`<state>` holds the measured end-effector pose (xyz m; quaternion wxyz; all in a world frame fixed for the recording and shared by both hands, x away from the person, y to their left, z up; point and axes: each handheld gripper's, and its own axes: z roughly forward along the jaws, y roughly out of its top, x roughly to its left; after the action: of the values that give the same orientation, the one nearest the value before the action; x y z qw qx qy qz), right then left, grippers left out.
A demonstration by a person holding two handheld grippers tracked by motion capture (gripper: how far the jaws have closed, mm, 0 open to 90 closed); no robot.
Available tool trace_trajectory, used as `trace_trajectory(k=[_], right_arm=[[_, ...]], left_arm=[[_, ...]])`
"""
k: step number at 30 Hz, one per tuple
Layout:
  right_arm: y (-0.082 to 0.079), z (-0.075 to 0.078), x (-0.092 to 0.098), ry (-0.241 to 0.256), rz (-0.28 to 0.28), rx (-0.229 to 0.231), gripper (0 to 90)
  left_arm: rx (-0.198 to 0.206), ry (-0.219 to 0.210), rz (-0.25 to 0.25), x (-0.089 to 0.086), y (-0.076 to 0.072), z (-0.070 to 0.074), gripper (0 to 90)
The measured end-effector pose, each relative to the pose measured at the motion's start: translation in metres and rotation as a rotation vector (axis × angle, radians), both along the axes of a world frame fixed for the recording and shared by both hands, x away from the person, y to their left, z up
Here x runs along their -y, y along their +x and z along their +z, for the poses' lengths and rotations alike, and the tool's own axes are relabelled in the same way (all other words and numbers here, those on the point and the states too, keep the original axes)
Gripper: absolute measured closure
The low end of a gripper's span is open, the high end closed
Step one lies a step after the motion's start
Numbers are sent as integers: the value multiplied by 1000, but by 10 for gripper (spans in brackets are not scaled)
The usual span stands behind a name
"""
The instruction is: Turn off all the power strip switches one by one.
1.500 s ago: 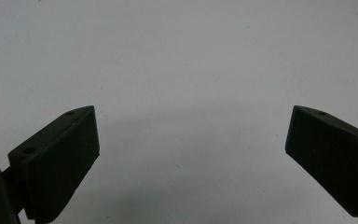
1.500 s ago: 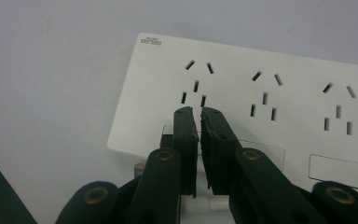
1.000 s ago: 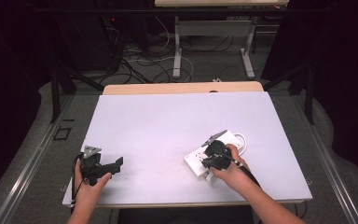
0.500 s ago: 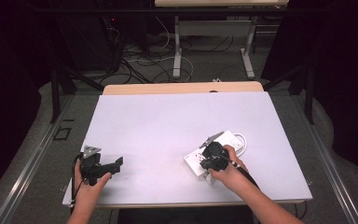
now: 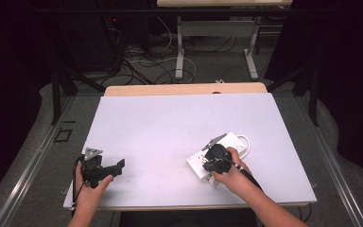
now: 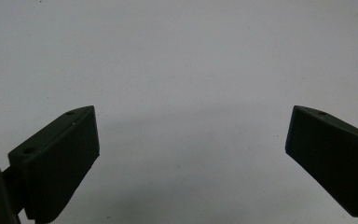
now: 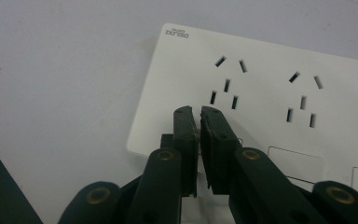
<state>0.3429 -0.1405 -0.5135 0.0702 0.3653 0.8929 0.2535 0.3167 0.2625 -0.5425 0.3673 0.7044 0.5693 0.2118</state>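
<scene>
Item: white power strip, lower right of the high view, on the white table.

Nearest, lower left: left gripper, jaws spread wide over bare tabletop, holding nothing. Lower right: right gripper, jaws pressed almost together, nothing visibly between them, tips over the strip's near edge beside its sockets; contact cannot be told. Behind the strip, its coiled white cord. Risk: a downward push on that edge may tip or slide the light strip, the other gripper being well apart.
</scene>
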Motion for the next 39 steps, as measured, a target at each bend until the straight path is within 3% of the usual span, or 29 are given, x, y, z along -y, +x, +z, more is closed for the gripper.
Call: trace_trajectory(k=[3, 7, 14, 25, 29, 34, 39], right_arm=[[-1, -1, -1, 18, 5, -43, 900], [-2, -2, -2, 19, 14, -23, 900], [0, -3, 1, 44, 1, -44, 900], [0, -4, 1, 61, -3, -34, 900], [-1, -2, 2, 47, -12, -24, 894], [-3, 0, 9, 133, -44, 34, 859], [-4, 5, 19, 181, -72, 62, 801]], left_arm=[[-5, -2, 5, 0, 0, 0, 26], [-9, 4, -1, 0, 0, 1, 26], [-4, 0, -1, 0, 0, 0, 26], [-2, -3, 6, 0, -1, 0, 26], [1, -8, 13, -2, 0, 1, 26], [0, -7, 10, -2, -1, 0, 26], [-3, -3, 11, -2, -1, 1, 26]])
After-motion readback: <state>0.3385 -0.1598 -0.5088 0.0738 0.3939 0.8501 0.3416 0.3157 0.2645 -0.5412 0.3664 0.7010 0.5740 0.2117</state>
